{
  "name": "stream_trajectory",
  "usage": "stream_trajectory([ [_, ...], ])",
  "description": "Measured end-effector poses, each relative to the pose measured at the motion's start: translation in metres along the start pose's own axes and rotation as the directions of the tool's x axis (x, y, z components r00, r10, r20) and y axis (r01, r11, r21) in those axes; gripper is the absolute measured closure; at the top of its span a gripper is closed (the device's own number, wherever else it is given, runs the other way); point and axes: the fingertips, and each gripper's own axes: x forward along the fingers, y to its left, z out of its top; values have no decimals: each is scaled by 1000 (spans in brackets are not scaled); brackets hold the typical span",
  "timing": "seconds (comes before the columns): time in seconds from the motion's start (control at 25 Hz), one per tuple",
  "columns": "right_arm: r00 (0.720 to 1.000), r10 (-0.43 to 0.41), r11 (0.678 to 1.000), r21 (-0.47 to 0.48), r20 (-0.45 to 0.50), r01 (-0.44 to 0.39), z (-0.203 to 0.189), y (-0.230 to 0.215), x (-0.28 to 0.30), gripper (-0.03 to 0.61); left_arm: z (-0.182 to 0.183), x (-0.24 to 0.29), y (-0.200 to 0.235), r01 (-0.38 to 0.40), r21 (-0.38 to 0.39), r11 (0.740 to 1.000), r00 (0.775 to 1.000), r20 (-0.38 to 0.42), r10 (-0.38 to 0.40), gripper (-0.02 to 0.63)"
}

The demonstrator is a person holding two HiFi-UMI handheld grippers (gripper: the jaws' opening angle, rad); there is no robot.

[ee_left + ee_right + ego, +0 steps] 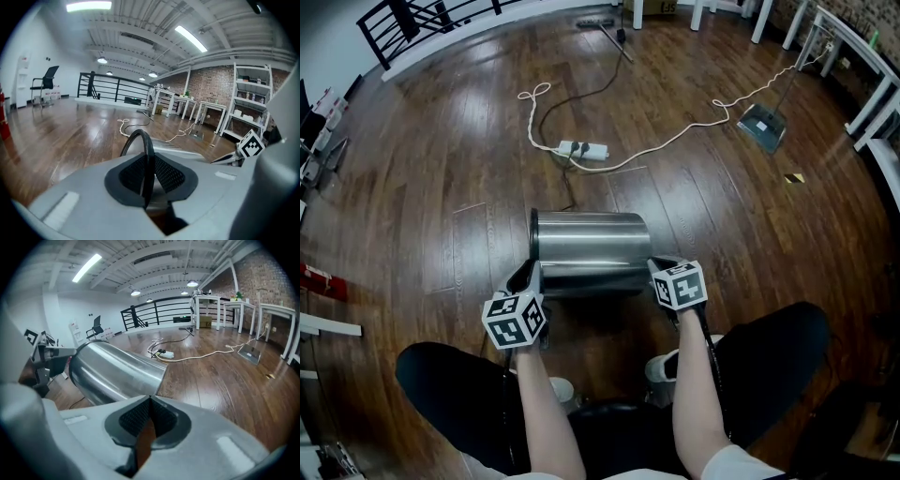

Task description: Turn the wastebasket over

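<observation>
The wastebasket (591,248), a shiny steel cylinder, lies on its side on the wooden floor in front of my knees. Its black rim (140,140) is at the left end. My left gripper (529,275) is shut on that rim, and the ring stands between the dark pads (171,176) in the left gripper view. My right gripper (659,270) is at the basket's right end, shut with nothing between its pads (133,417). In the right gripper view the steel body (112,373) lies just beyond the jaws. I cannot tell whether the tips touch it.
A white power strip (583,149) with looping cables lies on the floor beyond the basket. A dustpan (762,126) sits at the far right near white table legs (867,112). A black railing (412,19) runs along the back left. My shoes (661,367) are just behind the basket.
</observation>
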Motion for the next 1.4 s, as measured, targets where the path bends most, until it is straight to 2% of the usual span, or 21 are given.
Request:
stream_trajectory([
  [0.08, 999, 42, 998, 54, 29, -44, -8, 7, 12, 588, 20, -6, -9, -15, 95, 995, 1000, 25, 12, 541],
  [0.2, 990, 113, 977, 174, 83, -126, -28, 27, 38, 588, 41, -10, -25, -16, 255, 967, 999, 42, 6, 540],
  [0.28, 987, 154, 971, 176, 55, -161, -51, 51, 61, 591, 48, -9, -45, 25, 322, 947, 997, 63, -47, 540],
  [0.32, 979, 204, 965, 164, 24, -205, -64, 70, 72, 590, 49, -8, -58, 55, 337, 940, 993, 84, -88, 541],
  [0.4, 945, 327, 922, 224, -17, -315, -95, 114, 89, 588, 44, -2, -87, 119, 373, 920, 977, 119, -175, 552],
  [0.44, 931, 364, 892, 298, -22, -341, -113, 130, 94, 588, 38, 1, -101, 139, 421, 896, 972, 115, -204, 558],
  [0.52, 925, 378, 843, 429, -46, -324, -151, 147, 99, 588, 20, 7, -131, 173, 550, 817, 968, 59, -245, 558],
  [0.56, 926, 370, 839, 456, -75, -298, -168, 150, 98, 588, 8, 10, -146, 199, 615, 763, 965, 14, -262, 558],
  [0.64, 929, 344, 858, 448, -136, -252, -190, 147, 97, 588, -25, 13, -173, 259, 713, 651, 955, -86, -284, 558],
  [0.68, 934, 326, 867, 439, -145, -235, -192, 141, 97, 588, -43, 16, -182, 279, 732, 622, 950, -117, -289, 557],
  [0.72, 942, 310, 869, 442, -130, -224, -187, 133, 97, 588, -57, 18, -185, 283, 723, 630, 948, -113, -296, 554],
  [0.8, 958, 283, 848, 480, -54, -223, -168, 117, 96, 588, -64, 24, -182, 276, 656, 702, 945, -51, -323, 548],
  [0.84, 963, 270, 833, 505, -12, -227, -159, 111, 95, 588, -62, 26, -180, 284, 641, 713, 941, -45, -334, 546],
  [0.92, 972, 229, 802, 556, 52, -219, -150, 96, 93, 588, -58, 28, -179, 300, 657, 692, 938, -72, -339, 548],
  [0.96, 977, 199, 787, 582, 71, -203, -148, 89, 90, 588, -57, 29, -180, 304, 655, 692, 938, -79, -338, 548],
  [1.08, 984, 129, 741, 647, 125, -179, -141, 79, 81, 588, -57, 28, -182, 301, 598, 743, 940, -56, -335, 542],
  [1.16, 972, 132, 714, 662, 195, -229, -121, 84, 71, 588, -49, 19, -181, 304, 520, 798, 930, 20, -367, 554],
  [1.2, 963, 130, 711, 655, 236, -257, -108, 85, 63, 588, -41, 11, -178, 302, 466, 832, 922, 80, -379, 546],
  [1.28, 941, 106, 734, 613, 320, -291, -80, 82, 41, 588, -23, -8, -168, 273, 381, 883, 913, 187, -363, 516],
  [1.36, 902, 94, 777, 536, 421, -331, -50, 81, 8, 588, -11, -30, -161, 227, 354, 907, 913, 248, -325, 501],
  [1.4, 871, 102, 794, 489, 480, -362, -35, 84, -13, 588, -6, -43, -158, 206, 344, 916, 912, 271, -307, 488],
])
